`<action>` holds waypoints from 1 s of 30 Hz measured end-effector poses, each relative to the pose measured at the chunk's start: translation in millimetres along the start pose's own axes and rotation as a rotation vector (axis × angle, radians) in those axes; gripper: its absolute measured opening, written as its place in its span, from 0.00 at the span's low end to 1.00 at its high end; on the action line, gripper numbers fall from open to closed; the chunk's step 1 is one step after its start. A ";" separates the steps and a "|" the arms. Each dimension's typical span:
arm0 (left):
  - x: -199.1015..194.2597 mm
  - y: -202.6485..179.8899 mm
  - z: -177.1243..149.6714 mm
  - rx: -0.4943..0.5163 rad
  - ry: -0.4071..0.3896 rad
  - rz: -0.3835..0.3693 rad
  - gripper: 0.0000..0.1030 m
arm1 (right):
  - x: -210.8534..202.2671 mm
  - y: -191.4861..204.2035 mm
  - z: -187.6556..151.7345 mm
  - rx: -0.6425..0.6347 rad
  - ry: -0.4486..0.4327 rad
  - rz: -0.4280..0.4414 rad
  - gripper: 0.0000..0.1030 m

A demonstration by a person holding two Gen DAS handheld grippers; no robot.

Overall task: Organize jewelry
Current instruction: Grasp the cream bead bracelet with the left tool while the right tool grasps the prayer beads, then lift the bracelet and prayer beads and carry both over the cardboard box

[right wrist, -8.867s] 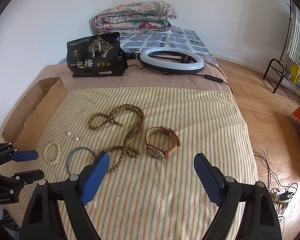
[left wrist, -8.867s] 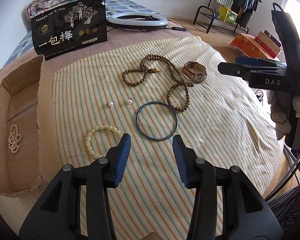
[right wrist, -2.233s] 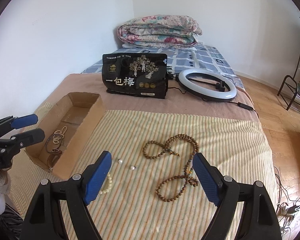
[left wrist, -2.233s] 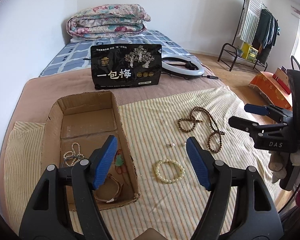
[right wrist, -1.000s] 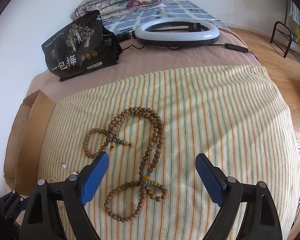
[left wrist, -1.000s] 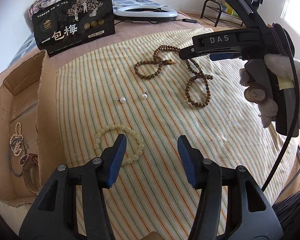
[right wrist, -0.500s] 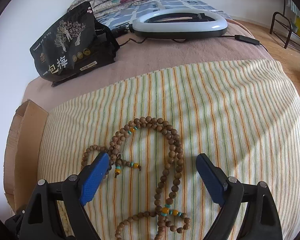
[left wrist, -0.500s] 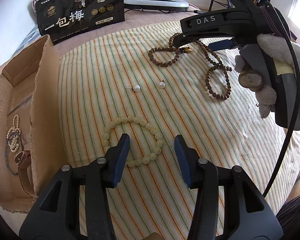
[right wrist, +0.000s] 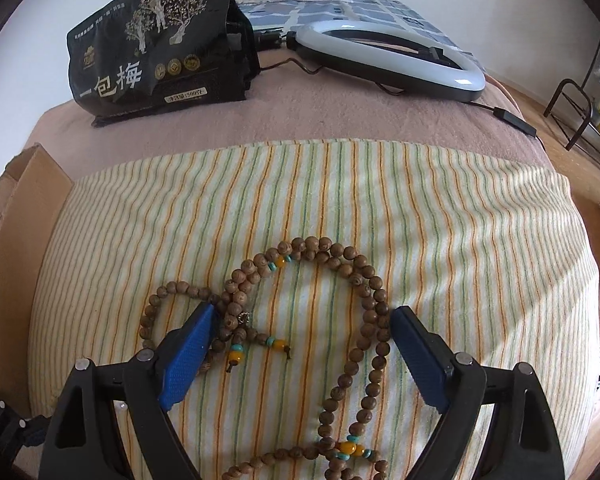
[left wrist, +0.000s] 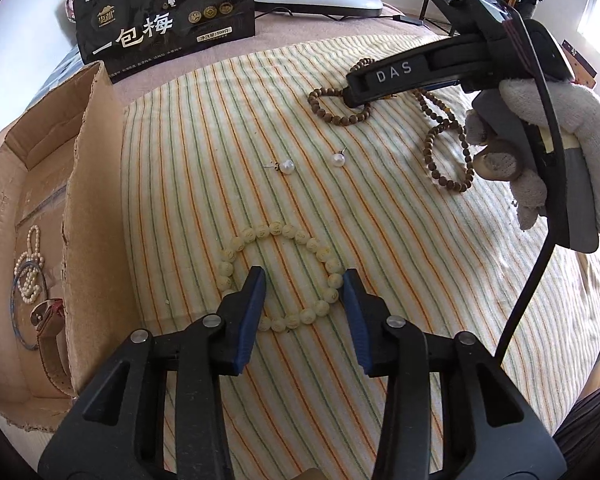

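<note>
While my left tool (left wrist: 303, 285) is closing over the near arc of the cream bead bracelet (left wrist: 278, 278), not yet pinching it, my right tool (right wrist: 300, 330) hangs wide over the wooden bead necklace (right wrist: 320, 312). Pearls, a watch and what looks like a bangle already sit in the cardboard box (left wrist: 80, 208); two pearl earrings (left wrist: 287, 166) remain on the bed

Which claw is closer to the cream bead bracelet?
Left claw: it straddles the cream bead bracelet's near side, closing. The right claw is over the brown bead necklace.
</note>
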State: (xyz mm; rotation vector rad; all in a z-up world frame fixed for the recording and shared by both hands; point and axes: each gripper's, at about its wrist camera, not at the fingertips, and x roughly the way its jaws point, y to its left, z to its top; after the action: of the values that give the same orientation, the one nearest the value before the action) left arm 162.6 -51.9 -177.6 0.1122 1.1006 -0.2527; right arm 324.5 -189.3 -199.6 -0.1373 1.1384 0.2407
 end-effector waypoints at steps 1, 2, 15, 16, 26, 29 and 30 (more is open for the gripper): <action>0.4 0.0 0.5 0.003 0.000 -0.001 0.34 | -0.3 0.1 -0.3 -0.005 0.002 -0.003 0.87; 0.7 -0.4 0.6 0.007 0.000 -0.002 0.30 | -0.6 0.0 -0.3 -0.008 0.003 -0.004 0.86; -0.7 -4.7 0.5 0.001 -0.007 -0.041 0.05 | -10.1 -15.8 -6.3 -0.032 -0.013 0.008 0.30; -1.2 -5.3 0.1 0.001 -0.009 -0.042 0.05 | -11.1 -18.0 -6.9 -0.029 -0.014 0.012 0.24; -14.3 -11.3 1.0 -0.010 -0.037 -0.088 0.05 | -32.6 -32.1 -19.0 -0.001 -0.026 0.038 0.10; -23.3 -12.7 2.4 -0.014 -0.059 -0.096 0.05 | -46.1 -37.0 -22.1 0.016 -0.048 0.041 0.10; -26.5 -12.5 2.9 -0.017 -0.066 -0.100 0.05 | -51.7 -38.5 -23.0 0.020 -0.057 0.040 0.10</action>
State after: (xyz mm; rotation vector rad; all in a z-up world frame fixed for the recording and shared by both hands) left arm 150.5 -60.8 -152.3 0.0334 1.0442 -0.3338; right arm 293.7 -237.9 -162.6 -0.0891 1.0871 0.2669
